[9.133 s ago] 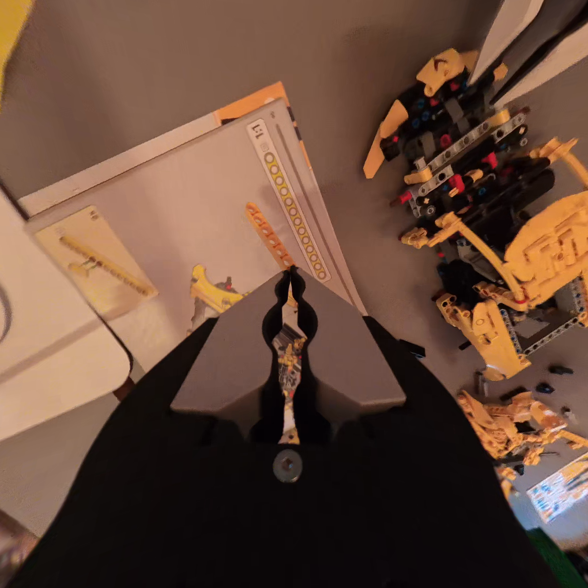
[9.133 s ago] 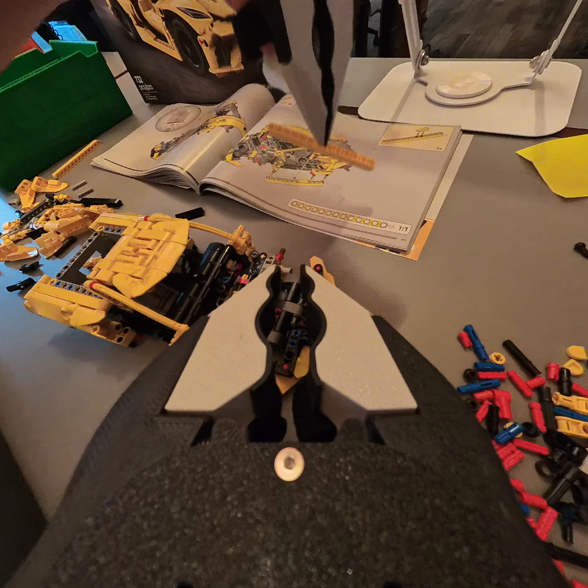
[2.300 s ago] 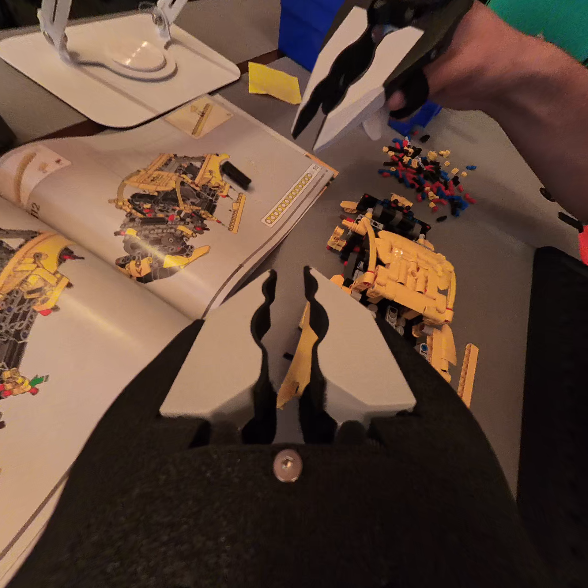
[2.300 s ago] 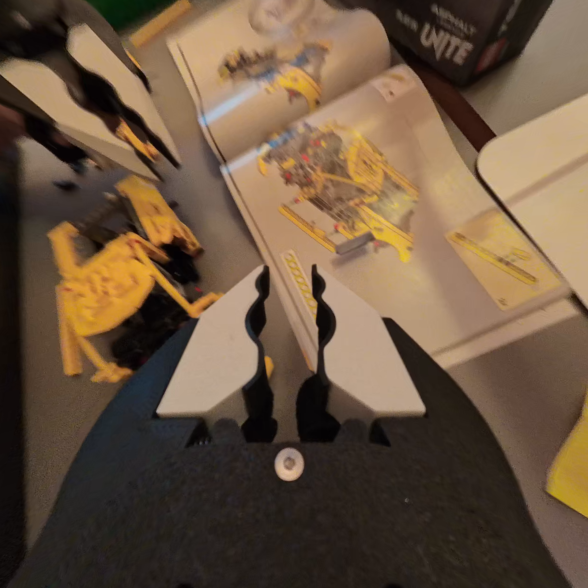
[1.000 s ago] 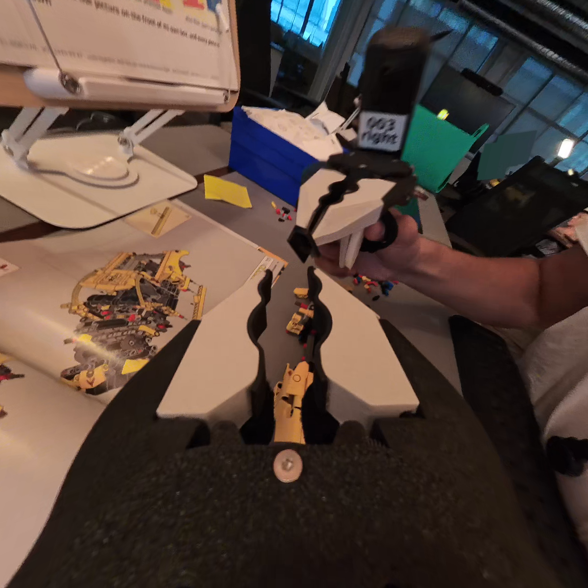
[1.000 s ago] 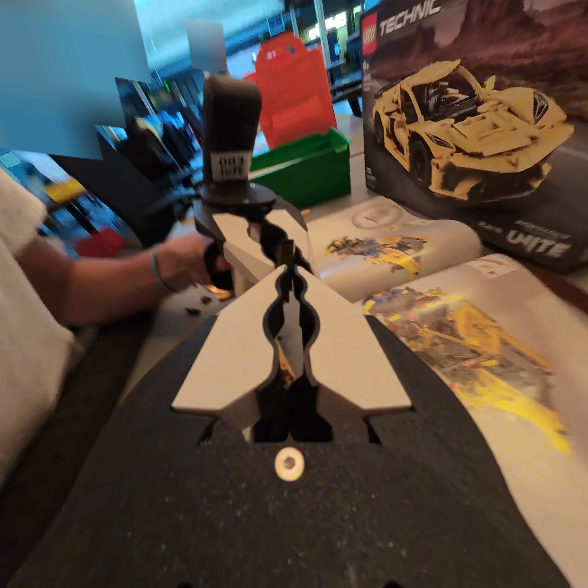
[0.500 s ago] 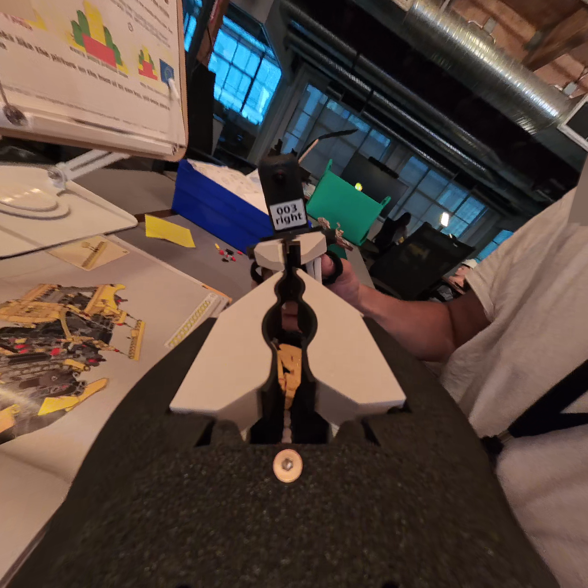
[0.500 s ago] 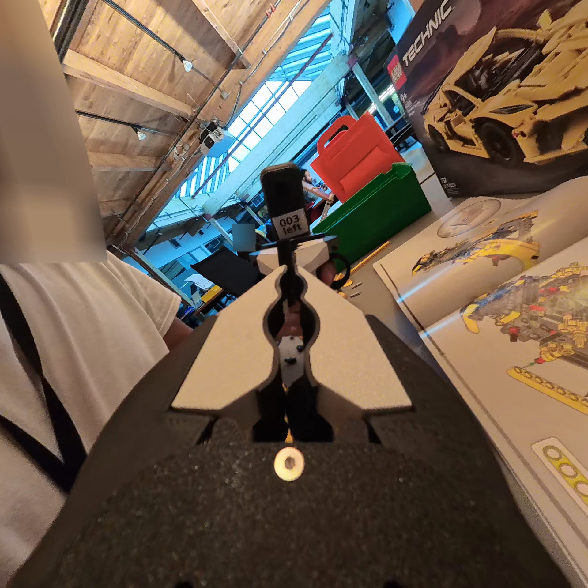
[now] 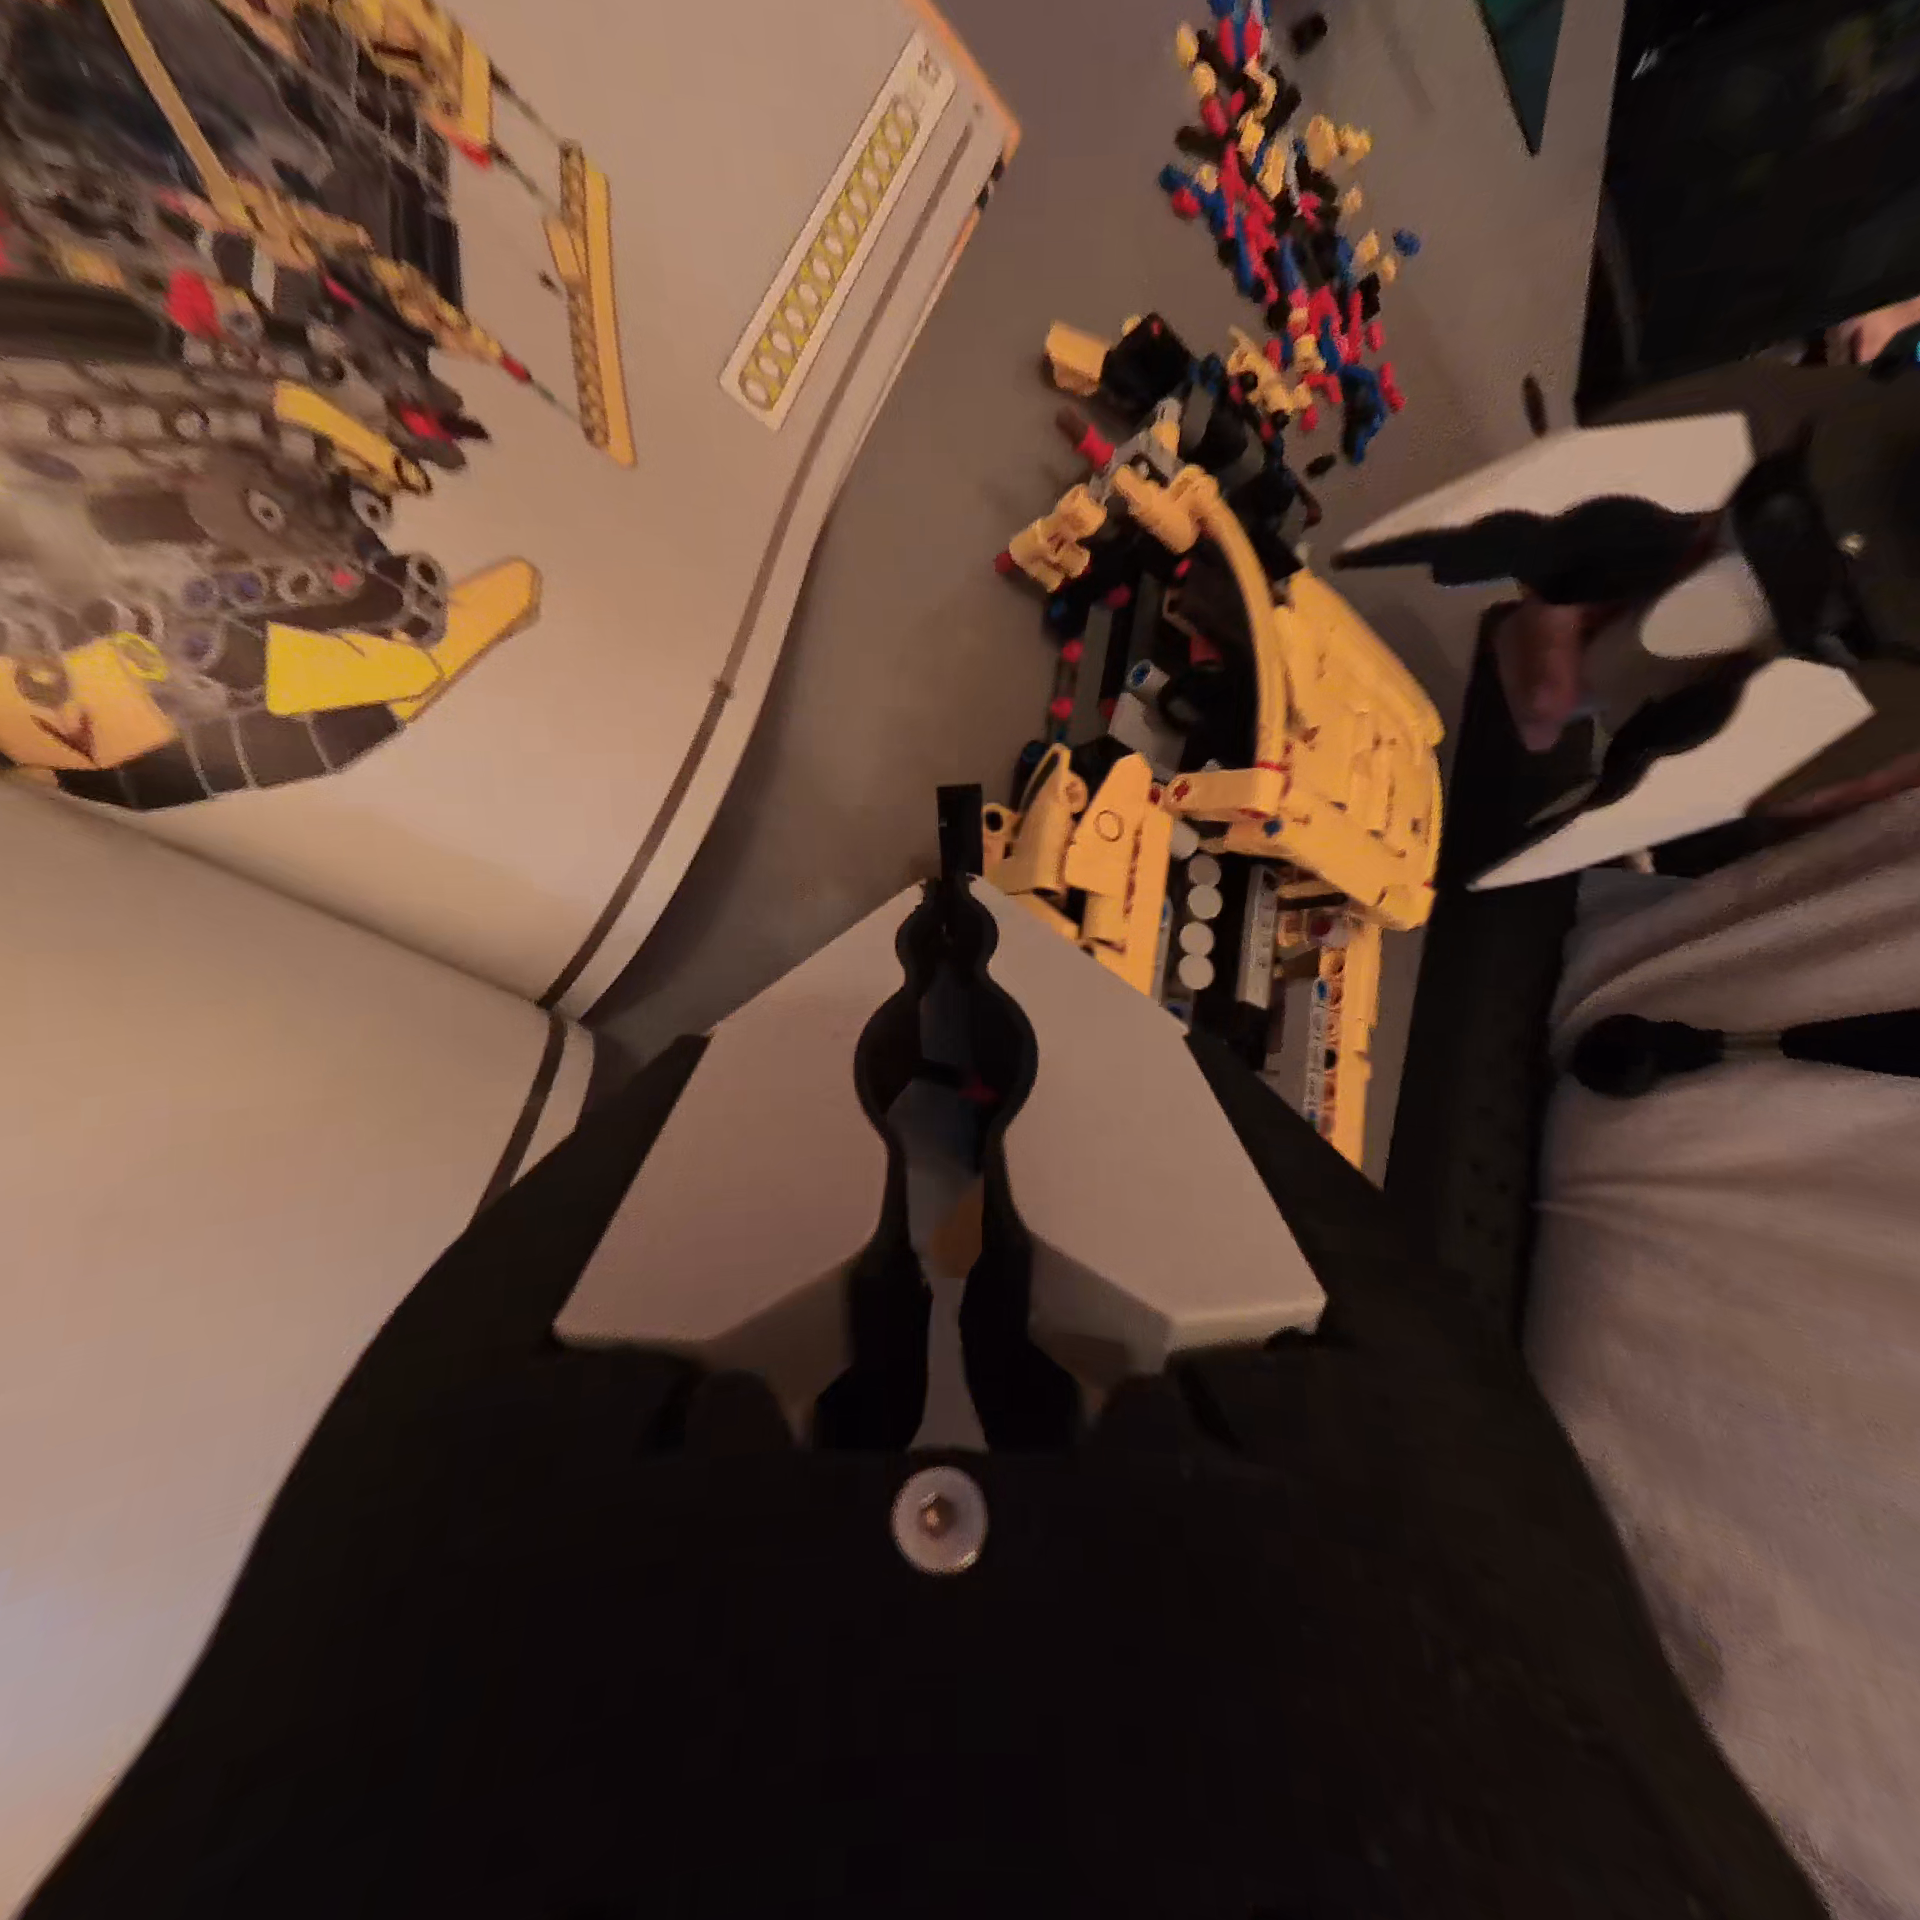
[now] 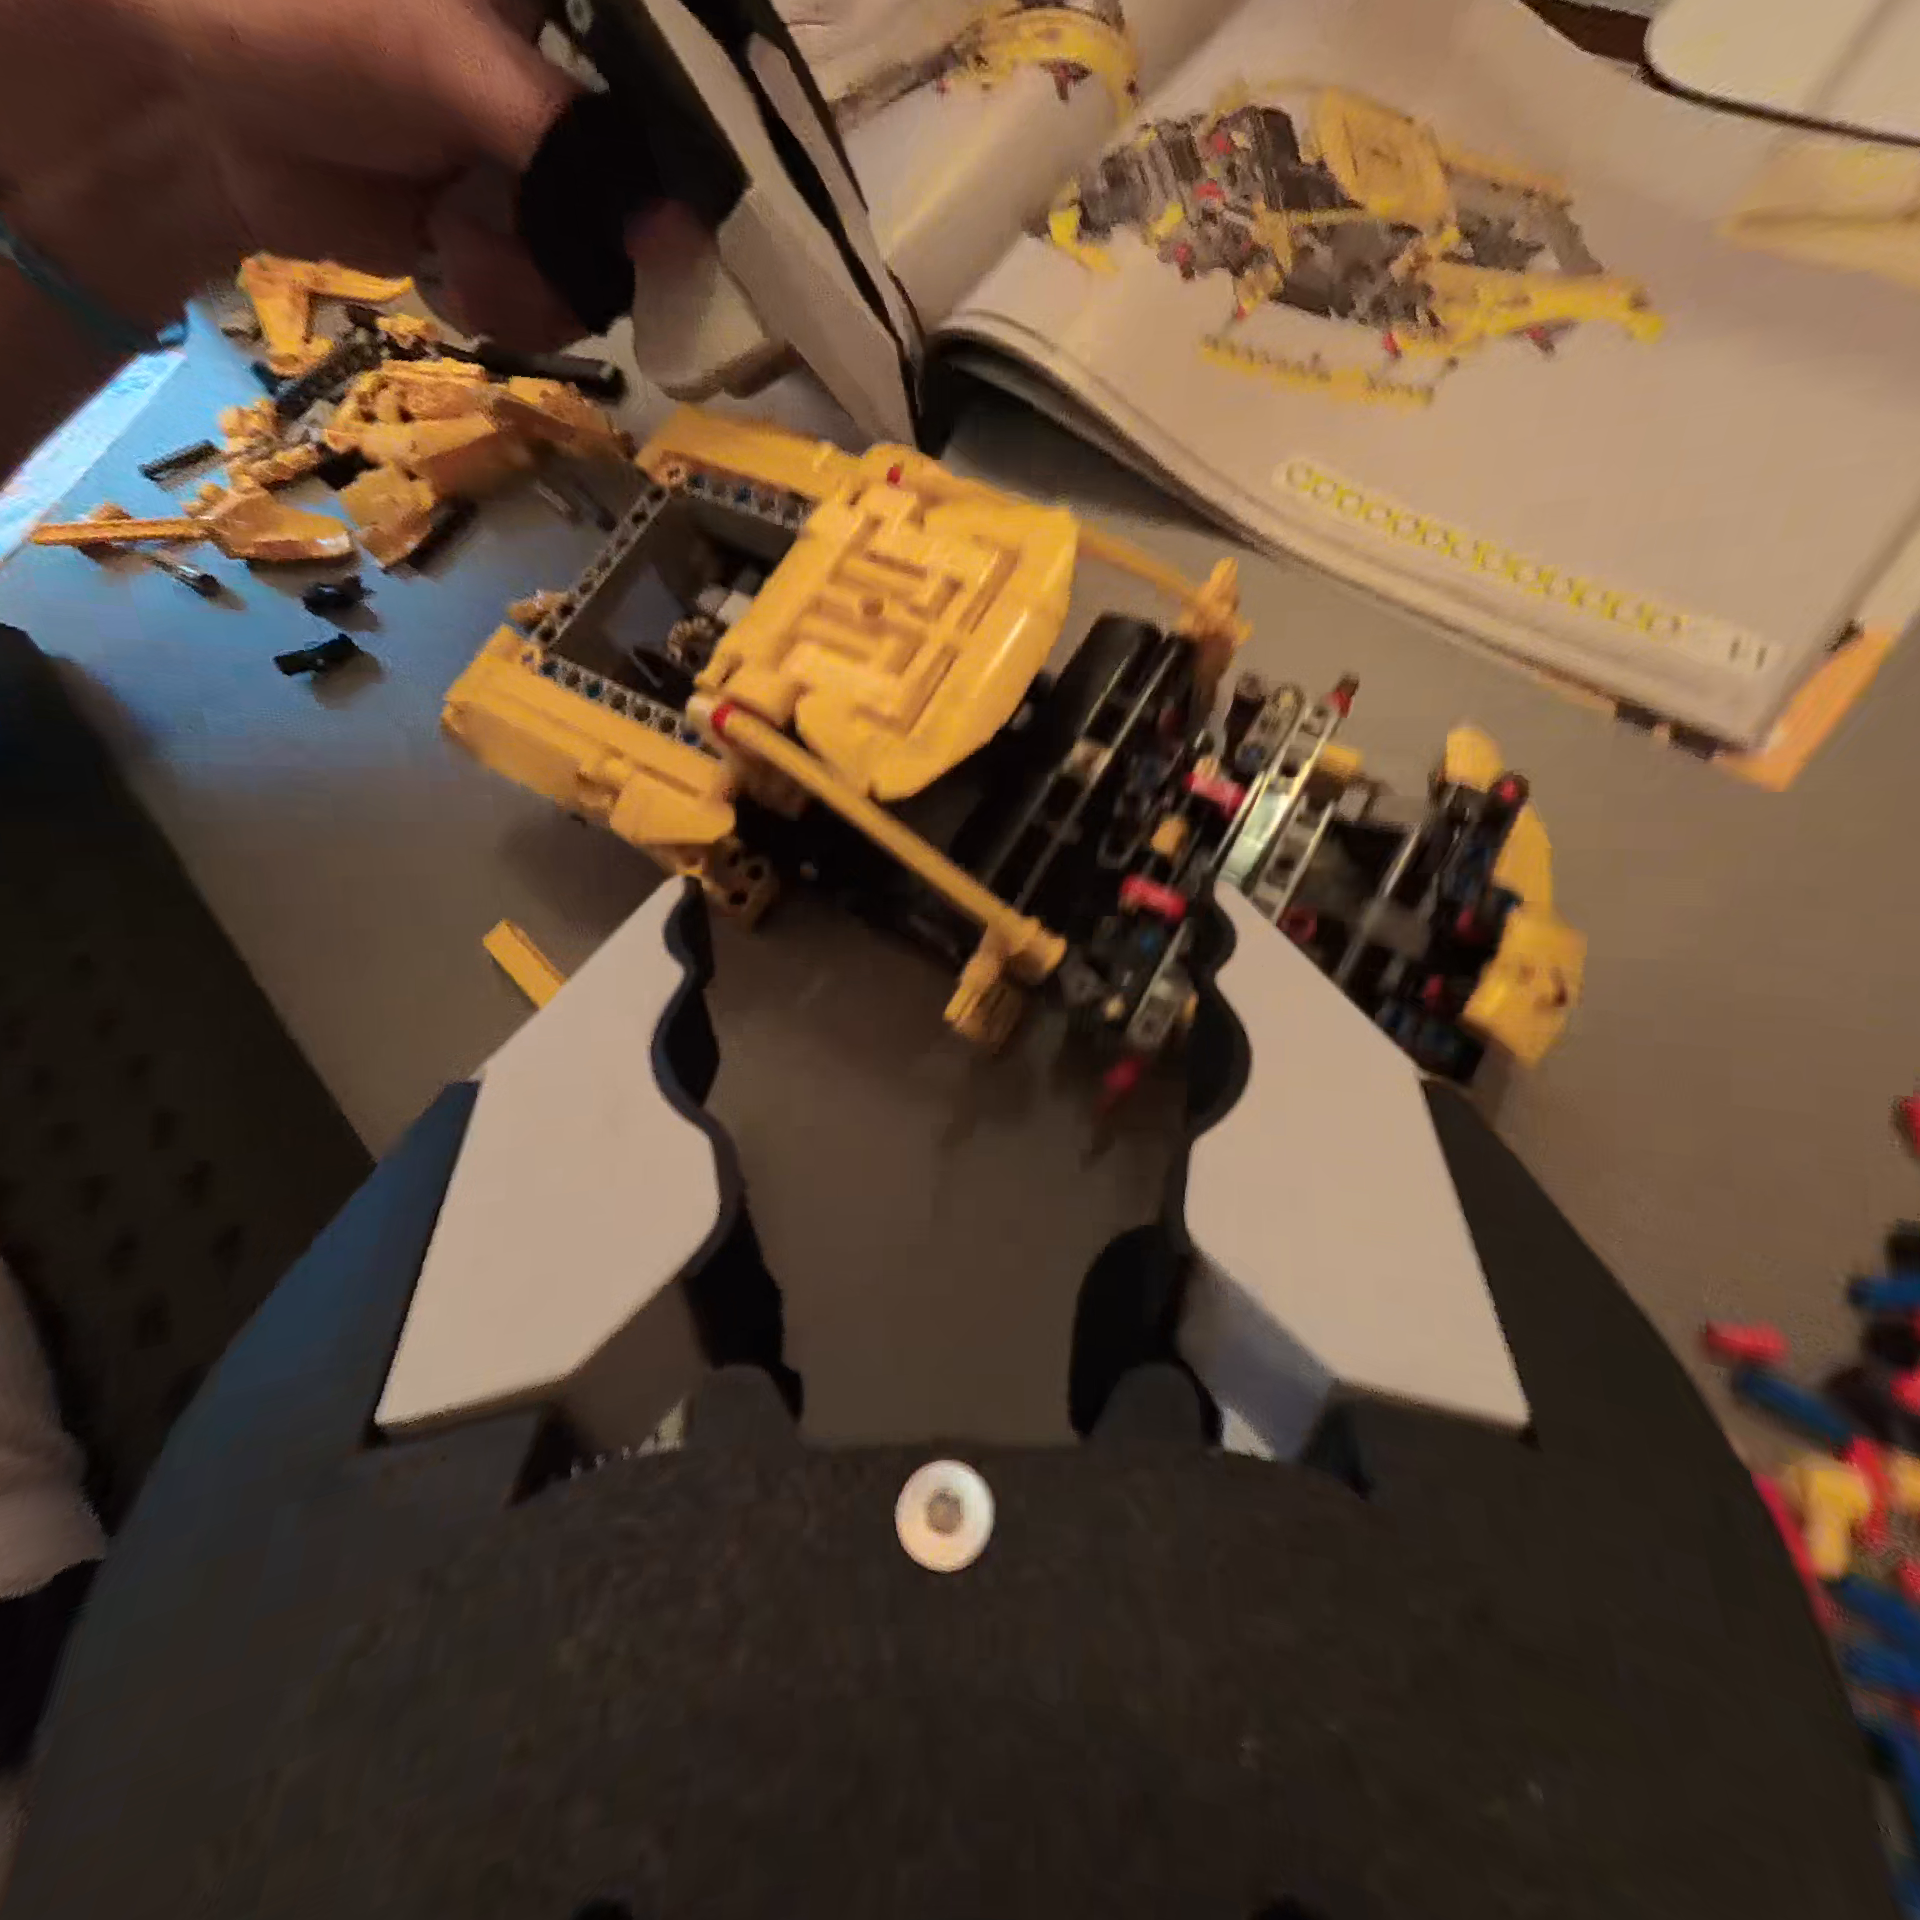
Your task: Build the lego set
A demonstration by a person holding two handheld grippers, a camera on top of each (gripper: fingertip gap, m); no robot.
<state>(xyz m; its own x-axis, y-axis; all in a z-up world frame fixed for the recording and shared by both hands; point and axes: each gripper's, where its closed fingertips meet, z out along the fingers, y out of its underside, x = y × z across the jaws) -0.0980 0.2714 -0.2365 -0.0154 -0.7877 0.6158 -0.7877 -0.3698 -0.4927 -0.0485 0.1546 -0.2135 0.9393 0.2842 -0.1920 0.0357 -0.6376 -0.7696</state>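
Grey table (image 10: 312,810) with a white stand base (image 10: 1787,52) at its far edge

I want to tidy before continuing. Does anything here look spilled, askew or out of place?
Small red, blue and black pins lie scattered loose on the table, not in a container. The half-built yellow car lies tilted beside the open instruction booklet. Nothing looks broken.

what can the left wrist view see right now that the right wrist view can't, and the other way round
Only the left wrist view shows the small black piece pinched at the tip of the left tool, and the person's white clothing.

Only the right wrist view shows the loose yellow parts pile and the hand holding the left tool.

Both show the half-built yellow car, the open instruction booklet, the red, blue and black pins, and the right tool open.
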